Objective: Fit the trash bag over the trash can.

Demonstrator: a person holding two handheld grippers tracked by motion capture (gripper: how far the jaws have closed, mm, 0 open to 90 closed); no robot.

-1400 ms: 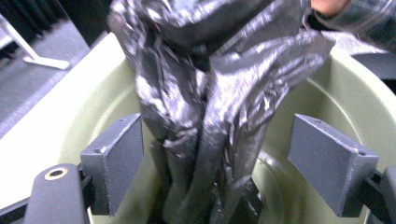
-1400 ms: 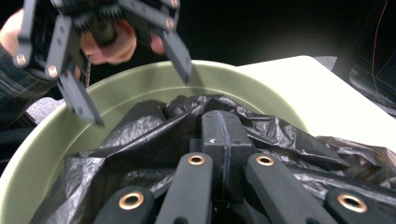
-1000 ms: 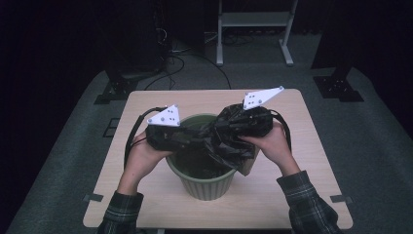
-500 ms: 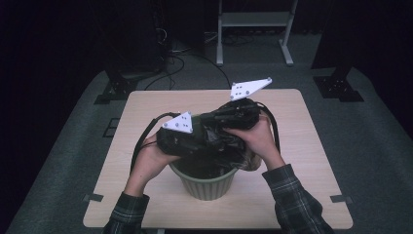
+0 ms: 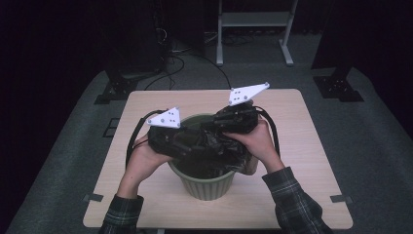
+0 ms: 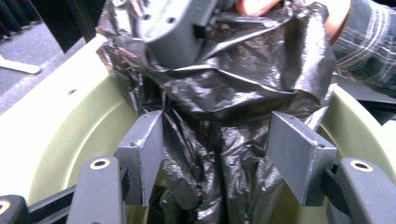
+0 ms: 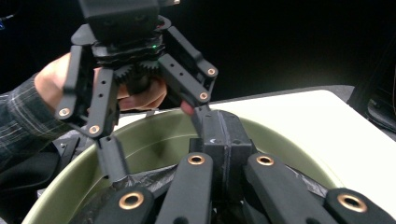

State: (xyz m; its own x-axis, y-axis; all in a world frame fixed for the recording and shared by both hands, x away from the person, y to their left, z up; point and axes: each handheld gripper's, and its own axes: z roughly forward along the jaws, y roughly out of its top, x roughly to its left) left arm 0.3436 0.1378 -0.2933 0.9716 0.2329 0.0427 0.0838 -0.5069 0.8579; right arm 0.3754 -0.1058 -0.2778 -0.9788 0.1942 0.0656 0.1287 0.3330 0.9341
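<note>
Holding a gripper in each hand over a green plastic bin (image 5: pixel 207 183), the person works at a crumpled black bin bag (image 5: pixel 214 151) that sits bunched in the bin's mouth, near the front middle of the light wooden table (image 5: pixel 302 161). On the left, the left hand (image 5: pixel 143 161) grips the left gripper (image 5: pixel 192 146), which reaches rightward over the bin's rim; its grey three-cornered plate (image 5: pixel 165 118) stands above it. In the left gripper view its two pads (image 6: pixel 144 149) stand apart, a fold of the black bag (image 6: pixel 224 140) hanging between them without either pad pressing on it; these jaws have just been opening, and the bag lies loose in the gap. The pale green inner wall of the bin (image 6: pixel 70 140) curves round on both sides of that view. To the right, the right hand (image 5: pixel 255 141) holds the right gripper (image 5: pixel 221 129) over the far right of the rim, its plate (image 5: pixel 248 92) tilted up toward the far side. In the right gripper view its own jaws are closed tight together in the middle, with wrinkled black film (image 7: pixel 149 179) gathered about their base; whether film is pinched between them I cannot tell. Beyond them, the left gripper (image 7: pixel 154 135) faces back with its fingers spread over the bin's rim (image 7: pixel 275 135).
</note>
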